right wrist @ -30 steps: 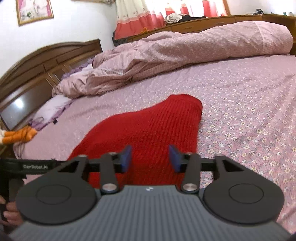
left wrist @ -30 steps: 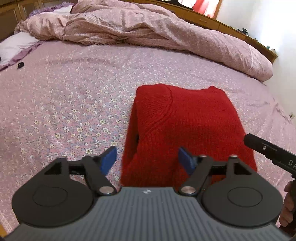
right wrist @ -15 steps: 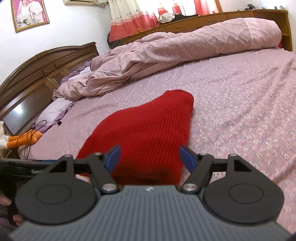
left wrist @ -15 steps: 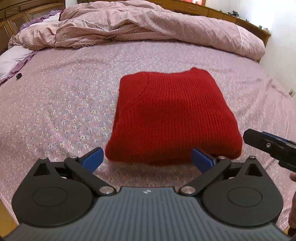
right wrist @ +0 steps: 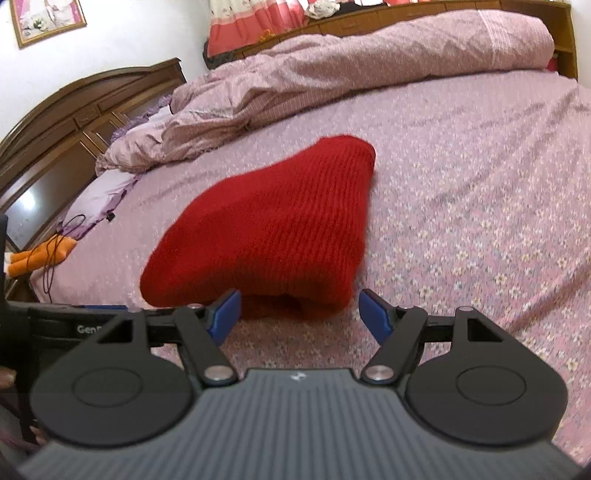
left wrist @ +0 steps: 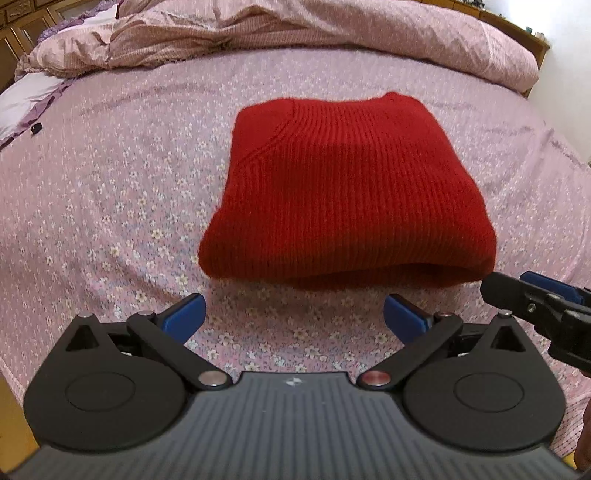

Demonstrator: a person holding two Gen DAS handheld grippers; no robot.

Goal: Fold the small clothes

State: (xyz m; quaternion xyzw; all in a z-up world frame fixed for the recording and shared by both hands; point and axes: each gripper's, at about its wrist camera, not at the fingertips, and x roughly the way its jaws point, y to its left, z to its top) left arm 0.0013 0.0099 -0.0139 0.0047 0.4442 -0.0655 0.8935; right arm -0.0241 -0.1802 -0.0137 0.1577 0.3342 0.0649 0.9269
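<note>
A red knitted sweater (left wrist: 340, 192) lies folded into a thick rectangle on the pink flowered bedsheet (left wrist: 110, 184). It also shows in the right wrist view (right wrist: 273, 229). My left gripper (left wrist: 293, 319) is open and empty, just short of the sweater's near folded edge. My right gripper (right wrist: 300, 314) is open and empty at the sweater's near right corner, and it shows at the right edge of the left wrist view (left wrist: 535, 295).
A rumpled pink duvet (left wrist: 295, 33) lies along the far side of the bed. A wooden headboard (right wrist: 74, 122), a pale pillow (right wrist: 99, 192) and an orange soft toy (right wrist: 37, 258) with a black cord are at the left. The bed's near edge is just below the grippers.
Both grippers opened wider and pulled back from the sweater, which now lies free and folded on the bed. The left gripper no longer overlaps its near edge.
</note>
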